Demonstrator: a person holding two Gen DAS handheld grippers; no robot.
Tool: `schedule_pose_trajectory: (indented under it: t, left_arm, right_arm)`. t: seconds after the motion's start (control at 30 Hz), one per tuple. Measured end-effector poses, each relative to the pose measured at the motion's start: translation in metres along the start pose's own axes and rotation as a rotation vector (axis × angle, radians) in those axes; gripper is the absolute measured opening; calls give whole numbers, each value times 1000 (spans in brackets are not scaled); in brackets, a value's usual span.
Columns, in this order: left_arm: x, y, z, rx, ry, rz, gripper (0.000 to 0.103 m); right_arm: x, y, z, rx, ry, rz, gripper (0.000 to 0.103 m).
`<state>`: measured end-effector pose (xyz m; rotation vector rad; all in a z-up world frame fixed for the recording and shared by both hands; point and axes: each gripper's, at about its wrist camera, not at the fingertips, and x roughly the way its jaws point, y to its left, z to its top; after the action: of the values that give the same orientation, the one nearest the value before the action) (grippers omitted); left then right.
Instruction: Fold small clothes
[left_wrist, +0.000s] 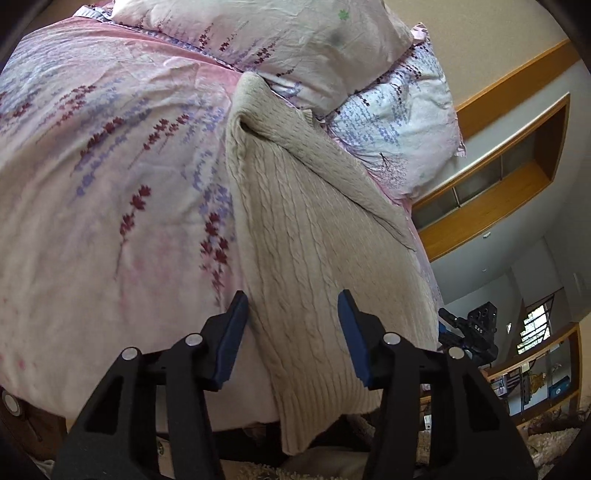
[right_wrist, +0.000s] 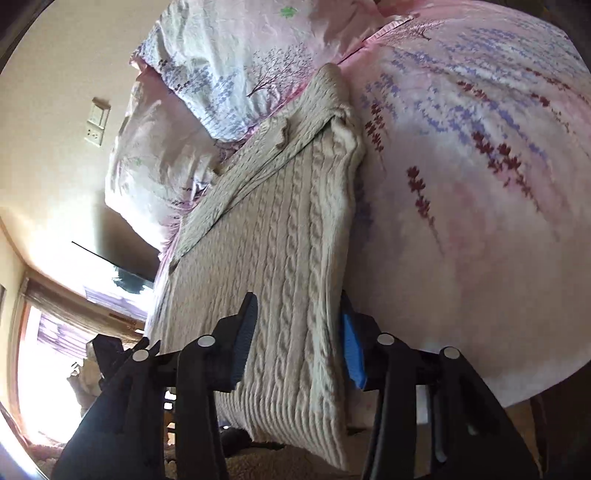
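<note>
A beige cable-knit sweater (left_wrist: 306, 236) lies lengthwise on a pink floral duvet (left_wrist: 103, 177), its ribbed hem hanging over the bed's near edge. One sleeve is folded across its body. My left gripper (left_wrist: 293, 332) is open, its blue-padded fingers standing either side of the sweater's lower part near the hem. In the right wrist view the sweater (right_wrist: 280, 236) fills the middle. My right gripper (right_wrist: 299, 332) is open around the hem end, the right finger tucked beside the sweater's folded edge against the duvet (right_wrist: 480, 192).
Two floral pillows (left_wrist: 295, 48) lie at the head of the bed beyond the sweater. A wooden shelf unit (left_wrist: 509, 177) is on the wall to the right. The other gripper (left_wrist: 469, 332) shows at the bed's right edge. A wall socket (right_wrist: 94, 127) and a bright window (right_wrist: 48, 354) are on the left.
</note>
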<state>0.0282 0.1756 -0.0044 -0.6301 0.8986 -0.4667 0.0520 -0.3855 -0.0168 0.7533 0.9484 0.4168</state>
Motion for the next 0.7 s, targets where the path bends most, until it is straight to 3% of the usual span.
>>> schedule_pose_trajectory:
  t: [0.2, 0.37, 0.4, 0.43, 0.47, 0.57, 0.7]
  left_arm:
    - [4, -11, -32, -26, 53, -98, 36]
    - [8, -11, -44, -54, 55, -112, 24]
    - [8, -11, -43, -54, 57, -106, 20]
    - [8, -12, -43, -49, 61, -94, 16]
    - [9, -14, -42, -40, 66, -77, 7]
    - [4, -23, -36, 15, 50, -55, 6]
    - [-15, -42, -8, 116, -46, -8, 6]
  right_arm:
    - [-2, 12, -31, -47, 37, 89, 33]
    - [0, 14, -49, -67, 49, 96, 27]
    - [1, 15, -50, -69, 47, 98, 23]
    - [0, 16, -51, -76, 40, 99, 12]
    - [-1, 17, -51, -86, 31, 99, 9]
    - [-13, 32, -47, -153, -53, 81, 8]
    - [-34, 59, -28, -238, -193, 64, 8]
